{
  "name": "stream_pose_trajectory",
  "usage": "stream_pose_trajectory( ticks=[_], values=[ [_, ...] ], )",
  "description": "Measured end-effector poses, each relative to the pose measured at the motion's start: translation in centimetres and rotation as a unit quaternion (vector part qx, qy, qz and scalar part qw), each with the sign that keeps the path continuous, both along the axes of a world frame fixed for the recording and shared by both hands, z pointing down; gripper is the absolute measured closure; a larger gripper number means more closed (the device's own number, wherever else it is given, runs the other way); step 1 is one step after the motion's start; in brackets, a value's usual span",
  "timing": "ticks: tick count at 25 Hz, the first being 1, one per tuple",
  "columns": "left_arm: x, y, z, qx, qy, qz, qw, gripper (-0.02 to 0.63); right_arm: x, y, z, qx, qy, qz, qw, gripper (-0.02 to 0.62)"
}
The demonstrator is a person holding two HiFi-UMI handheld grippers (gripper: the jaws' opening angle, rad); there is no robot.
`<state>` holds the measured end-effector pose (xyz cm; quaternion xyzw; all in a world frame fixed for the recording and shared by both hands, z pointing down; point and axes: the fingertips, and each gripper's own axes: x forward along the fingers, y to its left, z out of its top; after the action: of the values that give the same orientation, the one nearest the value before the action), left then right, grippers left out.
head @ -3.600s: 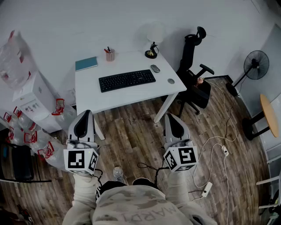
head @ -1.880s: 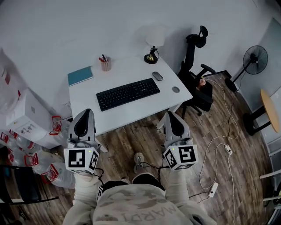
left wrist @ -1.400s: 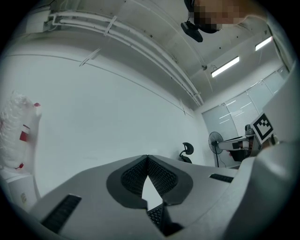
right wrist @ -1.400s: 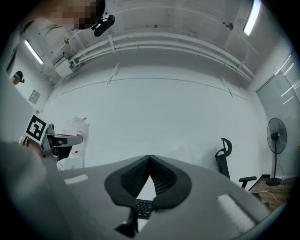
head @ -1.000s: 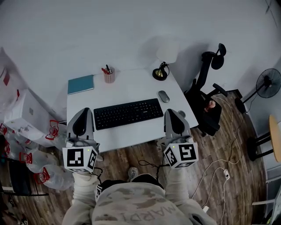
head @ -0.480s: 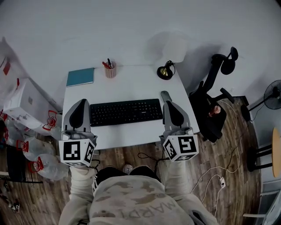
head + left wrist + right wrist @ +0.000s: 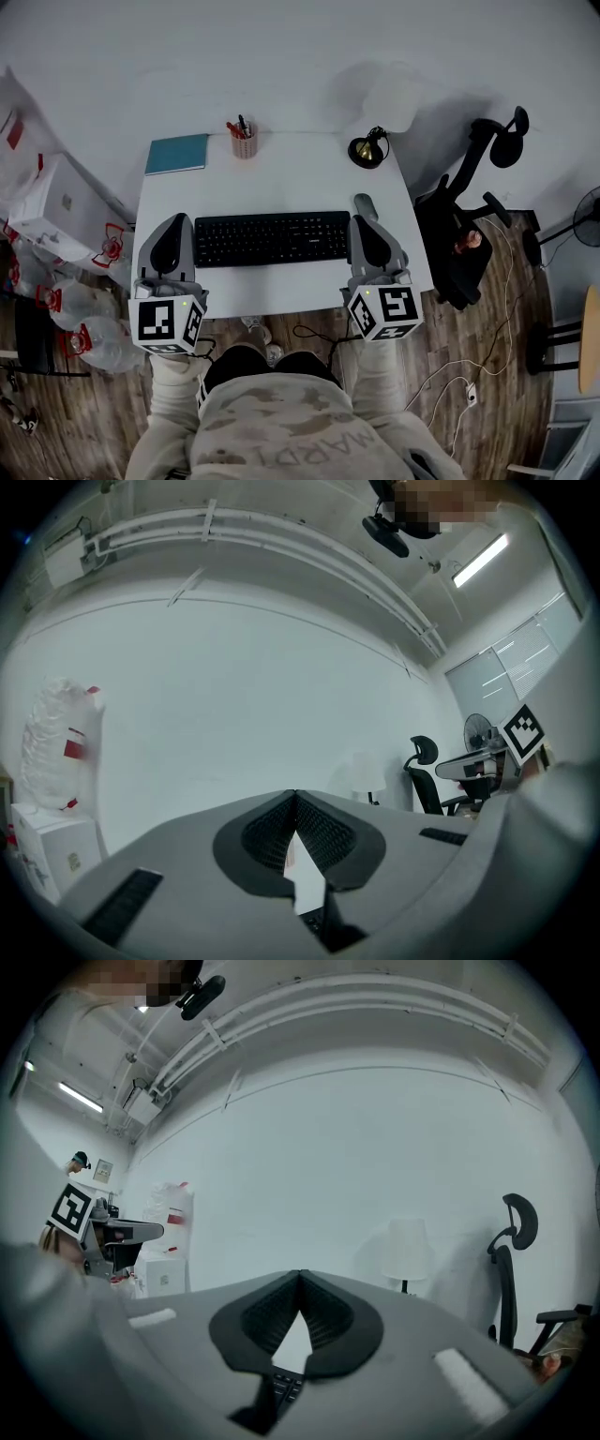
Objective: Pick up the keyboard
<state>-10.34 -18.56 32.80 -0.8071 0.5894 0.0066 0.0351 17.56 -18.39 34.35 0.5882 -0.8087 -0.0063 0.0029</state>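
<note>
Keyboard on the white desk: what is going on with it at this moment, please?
A person stands at the white desk with a gripper in each hand. The left gripper and the right gripper are both shut and empty. In the head view they show beside the two ends of the black keyboard, which lies flat on the desk, not yet gripped.

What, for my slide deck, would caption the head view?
Person at a white desk, left gripper and right gripper with fingers shut, flanking the black keyboard before pickup.
</note>
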Motion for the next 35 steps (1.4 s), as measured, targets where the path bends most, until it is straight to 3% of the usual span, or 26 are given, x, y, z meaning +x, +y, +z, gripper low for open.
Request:
stream_pose_trajectory(
  ticks=[13,23,32,35],
  values=[
    [-1.5,-6.1,7.4,-0.101,0.003,-0.003,0.9949,0.601,0.8,-6.8,6.7,-0.089,0.001,0.007,0.996,0.586],
    [-2.9,-8.3,15.0,-0.207,0.007,-0.013,0.9783,0.6,1.2,-9.0,14.1,-0.177,0.0,0.012,0.984,0.586],
    [-3.5,-9.2,19.2,-0.258,-0.001,-0.017,0.966,0.598,1.9,-10.3,19.2,-0.246,-0.008,-0.002,0.969,0.584],
    [-3.6,-9.4,20.4,-0.276,-0.006,-0.017,0.961,0.56,2.8,-10.7,20.5,-0.265,-0.011,0.009,0.964,0.583]
  ],
)
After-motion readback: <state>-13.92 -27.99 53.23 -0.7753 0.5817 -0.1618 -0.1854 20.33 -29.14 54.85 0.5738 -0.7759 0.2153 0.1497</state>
